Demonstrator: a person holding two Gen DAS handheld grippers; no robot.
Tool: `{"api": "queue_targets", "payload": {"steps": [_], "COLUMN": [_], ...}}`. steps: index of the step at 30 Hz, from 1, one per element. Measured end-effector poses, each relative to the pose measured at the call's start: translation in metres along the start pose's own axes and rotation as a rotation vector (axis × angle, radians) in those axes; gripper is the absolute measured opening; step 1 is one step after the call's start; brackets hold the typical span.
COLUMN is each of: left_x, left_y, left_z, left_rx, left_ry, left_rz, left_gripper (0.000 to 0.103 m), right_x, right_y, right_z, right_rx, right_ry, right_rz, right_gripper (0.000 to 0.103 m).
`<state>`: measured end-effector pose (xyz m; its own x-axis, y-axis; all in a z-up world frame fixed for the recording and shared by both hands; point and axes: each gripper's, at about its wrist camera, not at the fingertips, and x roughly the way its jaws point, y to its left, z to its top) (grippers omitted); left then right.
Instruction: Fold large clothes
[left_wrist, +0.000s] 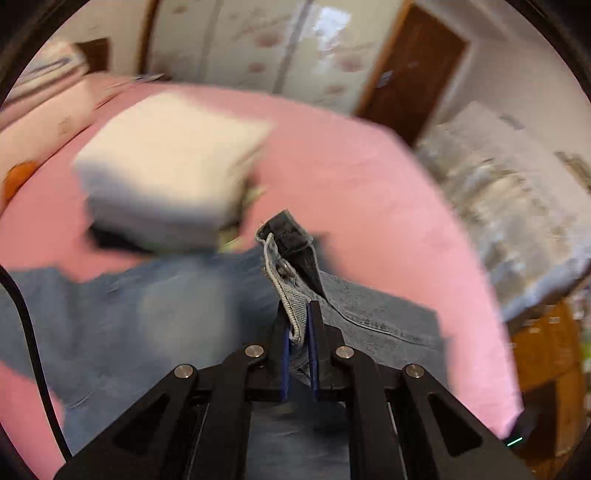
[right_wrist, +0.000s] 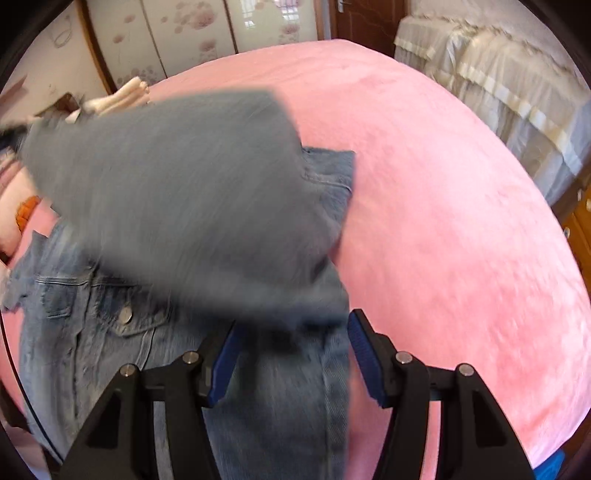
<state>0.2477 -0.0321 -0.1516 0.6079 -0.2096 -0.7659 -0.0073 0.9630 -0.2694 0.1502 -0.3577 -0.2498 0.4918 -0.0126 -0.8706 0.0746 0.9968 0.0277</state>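
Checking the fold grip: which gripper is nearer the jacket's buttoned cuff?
Left. The left gripper is shut on the cuff; the right gripper is open over the jacket.

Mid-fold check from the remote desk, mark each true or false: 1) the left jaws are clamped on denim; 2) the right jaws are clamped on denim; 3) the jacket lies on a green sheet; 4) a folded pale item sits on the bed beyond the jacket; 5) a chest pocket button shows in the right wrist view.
1) True. The left gripper is shut on a cuff of the denim jacket.
2) False. The right gripper stands open, pads apart, with denim lying between them.
3) False. The bed cover is pink.
4) True. A folded pale cloth rests on the bed beyond the jacket.
5) True. The pocket button is visible on the jacket's chest flap.
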Motion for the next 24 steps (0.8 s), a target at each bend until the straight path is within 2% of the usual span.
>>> {"api": "queue_targets", "payload": {"steps": [3, 5, 6, 7, 8, 10, 11, 12, 14, 15, 16, 17, 18, 19, 20, 21, 24], "left_x": [0.044, 0.071, 0.079, 0.086, 0.087, 0.085, 0.083, 0.079, 0.075, 0.07, 0.065, 0.057, 0.053, 0.05, 0.049, 0.053, 0.079], "left_y": [0.048, 0.07, 0.075, 0.08, 0.081, 0.081, 0.081, 0.083, 0.078, 0.077, 0.077, 0.074, 0.073, 0.074, 0.075, 0.076, 0.082], "left_z": [-0.043, -0.072, -0.082, -0.092, -0.094, -0.09, -0.086, -0.082, -0.071, -0.065, -0.06, -0.049, -0.041, -0.034, -0.024, -0.016, 0.001], "left_rx": [-0.056, -0.073, -0.079, -0.085, -0.088, -0.094, -0.095, -0.092, -0.061, -0.042, -0.021, -0.005, 0.005, 0.011, 0.011, 0.007, -0.026], "left_ry": [0.127, 0.219, 0.251, 0.272, 0.271, 0.282, 0.303, 0.327, 0.377, 0.386, 0.387, 0.376, 0.362, 0.34, 0.305, 0.285, 0.286], "left_rz": [0.097, 0.147, 0.159, 0.159, 0.155, 0.151, 0.145, 0.131, 0.099, 0.093, 0.079, 0.056, 0.04, 0.029, 0.02, 0.021, 0.035], "left_gripper": [0.006, 0.007, 0.008, 0.009, 0.01, 0.018, 0.028, 0.034, 0.036, 0.037, 0.038, 0.043, 0.053, 0.058, 0.067, 0.069, 0.069], "right_x": [0.015, 0.019, 0.02, 0.02, 0.02, 0.017, 0.015, 0.01, -0.002, -0.01, -0.018, -0.027, -0.035, -0.043, -0.046, -0.046, -0.022], "right_y": [0.016, 0.02, 0.019, 0.017, 0.015, 0.013, 0.014, 0.014, 0.012, 0.009, 0.008, 0.006, 0.003, 0.001, 0.0, -0.001, -0.008], "right_z": [0.002, 0.0, -0.002, -0.004, -0.007, -0.011, -0.011, -0.011, -0.006, -0.004, 0.002, 0.007, 0.012, 0.019, 0.028, 0.036, 0.067], "right_rx": [-0.078, -0.106, -0.107, -0.103, -0.103, -0.115, -0.117, -0.116, -0.102, -0.079, -0.053, -0.028, -0.008, 0.011, 0.025, 0.032, 0.05], "right_ry": [0.02, 0.025, 0.033, 0.041, 0.042, 0.056, 0.06, 0.064, 0.07, 0.067, 0.058, 0.045, 0.027, 0.001, -0.021, -0.035, -0.05], "right_rz": [-0.075, -0.118, -0.127, -0.132, -0.138, -0.153, -0.15, -0.141, -0.087, -0.038, 0.014, 0.065, 0.105, 0.124, 0.116, 0.099, 0.04], "right_gripper": [0.057, 0.046, 0.036, 0.03, 0.028, 0.027, 0.027, 0.028, 0.037, 0.044, 0.046, 0.047, 0.052, 0.061, 0.066, 0.072, 0.073]}}
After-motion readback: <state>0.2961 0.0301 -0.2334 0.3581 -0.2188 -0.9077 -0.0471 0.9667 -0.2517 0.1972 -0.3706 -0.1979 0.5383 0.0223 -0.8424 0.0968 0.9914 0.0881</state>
